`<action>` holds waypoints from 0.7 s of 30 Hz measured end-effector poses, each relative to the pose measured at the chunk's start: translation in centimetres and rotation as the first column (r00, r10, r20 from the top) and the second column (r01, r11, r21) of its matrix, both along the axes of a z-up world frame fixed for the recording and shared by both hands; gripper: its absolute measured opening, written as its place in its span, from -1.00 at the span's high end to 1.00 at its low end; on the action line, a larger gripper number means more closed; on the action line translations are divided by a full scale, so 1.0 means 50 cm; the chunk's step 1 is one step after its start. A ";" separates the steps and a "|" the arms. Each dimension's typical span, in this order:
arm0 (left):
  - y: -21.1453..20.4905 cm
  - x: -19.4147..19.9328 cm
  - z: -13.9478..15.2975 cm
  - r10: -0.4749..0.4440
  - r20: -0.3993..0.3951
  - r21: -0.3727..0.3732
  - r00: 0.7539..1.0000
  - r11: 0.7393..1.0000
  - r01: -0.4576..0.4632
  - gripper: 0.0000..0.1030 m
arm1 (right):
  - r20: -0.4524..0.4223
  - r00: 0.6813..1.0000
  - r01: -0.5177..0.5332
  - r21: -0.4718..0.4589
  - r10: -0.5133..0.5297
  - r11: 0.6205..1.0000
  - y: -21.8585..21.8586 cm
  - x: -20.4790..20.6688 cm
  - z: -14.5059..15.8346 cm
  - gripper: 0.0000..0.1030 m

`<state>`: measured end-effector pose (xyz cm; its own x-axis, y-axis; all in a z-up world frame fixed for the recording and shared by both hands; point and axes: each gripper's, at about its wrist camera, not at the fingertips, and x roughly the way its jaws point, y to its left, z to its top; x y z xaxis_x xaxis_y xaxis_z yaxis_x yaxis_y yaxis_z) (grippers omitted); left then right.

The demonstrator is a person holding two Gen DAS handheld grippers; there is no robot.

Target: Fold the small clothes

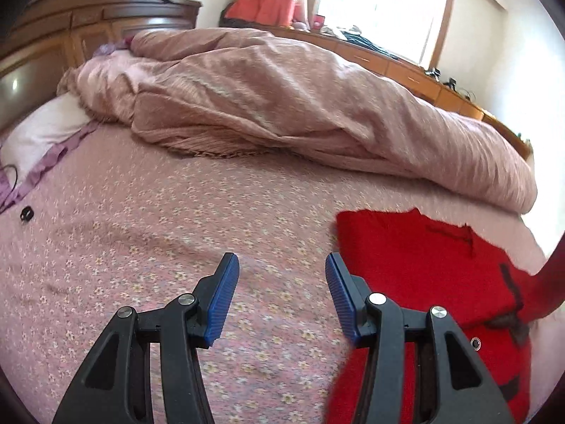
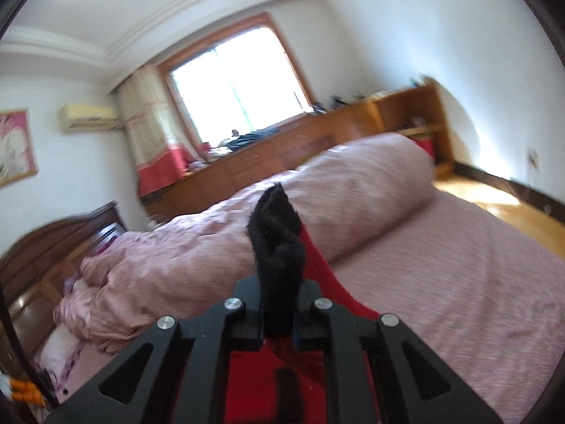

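Down on the flowered pink bed sheet, the red garment lies spread flat, to the right of the left gripper and on the near side of the heaped pink duvet; its long axis runs from the near right edge of the left wrist view away toward the duvet, with a dark-trimmed slit near the far edge and black trim and a small round fastener closer in; which end is the collar I cannot tell. The left gripper hangs over bare sheet with its blue pads standing apart at a middling width and nothing between them; the garment's left edge lies just beside and under its right finger.

Over in the right wrist view, the right gripper is closed tight on a black fuzzy trimmed part of the garment; that black tip sticks up and forward past the fingertips, toward the duvet and the window, while red cloth trails from it down to the right and back under the gripper; the jaws stand nearly together with only the cloth between them; the view is blurred.
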<state>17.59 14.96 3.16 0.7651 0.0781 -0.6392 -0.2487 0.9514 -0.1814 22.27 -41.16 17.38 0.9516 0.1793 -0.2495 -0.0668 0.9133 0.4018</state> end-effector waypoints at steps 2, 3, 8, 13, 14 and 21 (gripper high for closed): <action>0.016 -0.002 0.003 0.012 -0.003 -0.014 1.000 1.000 -0.012 0.13 | -0.012 0.999 -0.042 -0.032 0.041 0.999 0.090 0.018 -0.001 0.81; 0.023 -0.003 0.007 0.020 0.000 -0.029 1.000 0.999 -0.020 0.13 | -0.026 0.997 -0.068 -0.039 0.067 0.997 0.123 0.027 -0.009 0.81; 0.031 0.006 0.013 -0.061 -0.010 -0.123 0.998 0.991 0.059 0.13 | -0.083 0.980 -0.189 -0.096 0.181 0.977 0.324 0.064 -0.083 0.81; 0.031 0.014 0.006 -0.074 -0.048 -0.115 0.996 0.991 0.068 0.13 | -0.129 0.944 -0.324 -0.173 0.305 0.930 0.526 0.072 -0.152 0.81; 0.029 0.014 0.005 -0.070 -0.056 -0.110 0.996 0.992 0.063 0.13 | -0.135 0.934 -0.352 -0.197 0.331 0.915 0.572 0.071 -0.165 0.81; 0.015 0.027 -0.022 -0.059 -0.139 -0.067 0.989 0.997 0.050 0.13 | -0.285 0.878 -0.475 -0.425 0.384 0.771 0.784 0.074 -0.319 0.81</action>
